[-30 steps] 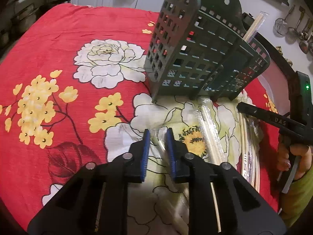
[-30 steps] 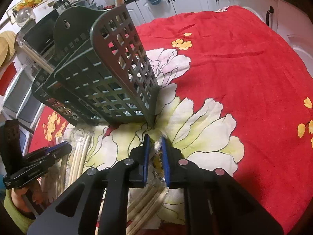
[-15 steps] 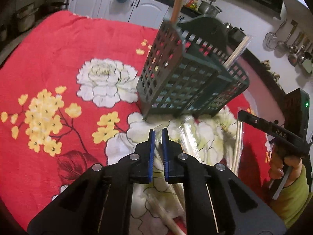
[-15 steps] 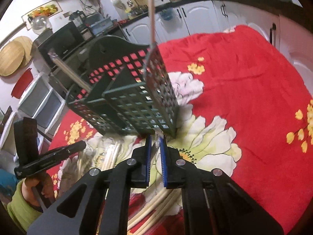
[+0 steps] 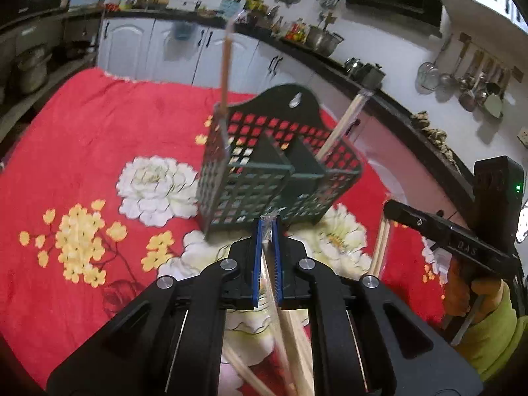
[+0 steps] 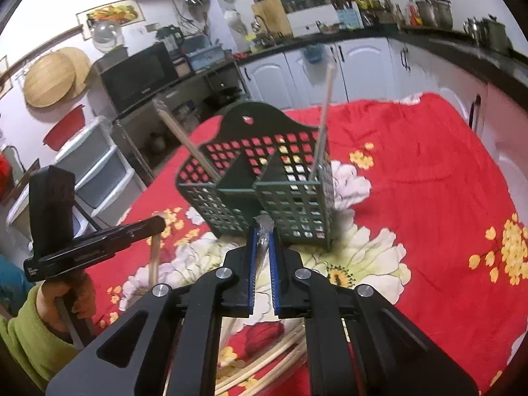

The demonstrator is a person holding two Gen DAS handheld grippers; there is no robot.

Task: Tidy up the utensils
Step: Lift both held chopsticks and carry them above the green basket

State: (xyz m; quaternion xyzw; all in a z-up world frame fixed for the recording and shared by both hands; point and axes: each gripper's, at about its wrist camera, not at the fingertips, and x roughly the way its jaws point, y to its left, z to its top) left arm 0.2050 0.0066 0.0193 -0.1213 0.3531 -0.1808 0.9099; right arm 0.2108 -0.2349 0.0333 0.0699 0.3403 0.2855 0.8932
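left gripper (image 5: 268, 231) clenching a clear-wrapped chopstick pack (image 5: 280, 316), jaws just closing | green utensil basket (image 5: 274, 178) standing mid-table on the red floral cloth (image 5: 82, 132), wrapped sticks poking from its end compartments | right gripper (image 6: 262, 234) pinching another wrapped pack (image 6: 263, 231), jaws just closing

Dim indoor light, heavy fisheye warp, dark vignette, slight blur.
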